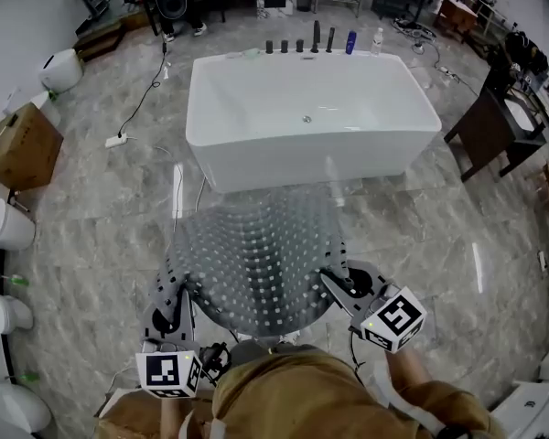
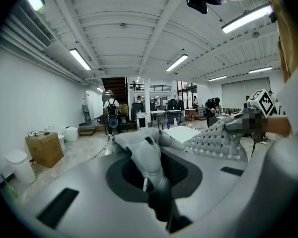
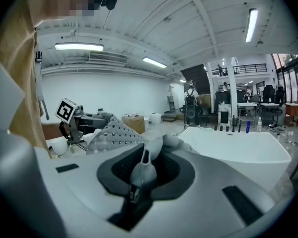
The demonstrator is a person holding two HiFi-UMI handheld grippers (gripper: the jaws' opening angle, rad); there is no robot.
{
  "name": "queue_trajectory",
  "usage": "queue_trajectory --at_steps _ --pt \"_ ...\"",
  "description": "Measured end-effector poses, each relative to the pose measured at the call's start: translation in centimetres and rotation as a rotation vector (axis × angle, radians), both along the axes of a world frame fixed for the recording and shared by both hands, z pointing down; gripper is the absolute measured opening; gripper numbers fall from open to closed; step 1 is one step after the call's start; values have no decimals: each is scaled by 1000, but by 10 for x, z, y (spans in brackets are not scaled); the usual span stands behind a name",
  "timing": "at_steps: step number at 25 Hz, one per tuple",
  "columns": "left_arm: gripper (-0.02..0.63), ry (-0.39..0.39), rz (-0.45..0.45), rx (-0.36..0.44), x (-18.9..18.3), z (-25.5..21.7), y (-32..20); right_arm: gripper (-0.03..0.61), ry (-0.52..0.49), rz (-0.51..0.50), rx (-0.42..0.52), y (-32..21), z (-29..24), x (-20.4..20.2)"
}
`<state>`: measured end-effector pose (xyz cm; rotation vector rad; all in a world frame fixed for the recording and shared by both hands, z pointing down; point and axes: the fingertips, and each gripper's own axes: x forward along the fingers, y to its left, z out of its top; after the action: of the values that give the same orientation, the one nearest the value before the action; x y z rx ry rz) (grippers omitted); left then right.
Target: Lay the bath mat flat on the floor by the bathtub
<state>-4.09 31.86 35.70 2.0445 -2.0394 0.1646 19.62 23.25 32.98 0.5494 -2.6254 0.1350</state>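
The grey bath mat [image 1: 256,263], dotted with small square holes, hangs in the air between my two grippers, sagging toward the marble floor just in front of the white bathtub [image 1: 311,117]. My left gripper [image 1: 176,302] is shut on its near left corner. My right gripper [image 1: 337,283] is shut on the near right corner. In the left gripper view a bunched fold of mat [image 2: 144,155] runs into the jaws of the left gripper [image 2: 151,182]. In the right gripper view a pinched ridge of mat [image 3: 143,168] sits in the right gripper [image 3: 134,190], with the bathtub [image 3: 238,145] beyond.
Several bottles [image 1: 350,41] stand on the tub's far rim. A cardboard box [image 1: 18,144] and white toilets [image 1: 5,222] line the left side. A dark wooden vanity [image 1: 489,126] stands right of the tub. A power strip and cable [image 1: 117,140] lie on the floor at left.
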Motion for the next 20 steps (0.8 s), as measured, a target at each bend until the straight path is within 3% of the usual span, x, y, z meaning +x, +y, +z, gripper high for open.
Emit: queue_trajectory --at_steps 13,20 --pt "43 -30 -44 25 -1 -14 -18 52 -46 -19 14 -28 -10 2" --pt "43 -18 9 21 -40 7 -59 52 -27 29 16 -61 -2 -36"
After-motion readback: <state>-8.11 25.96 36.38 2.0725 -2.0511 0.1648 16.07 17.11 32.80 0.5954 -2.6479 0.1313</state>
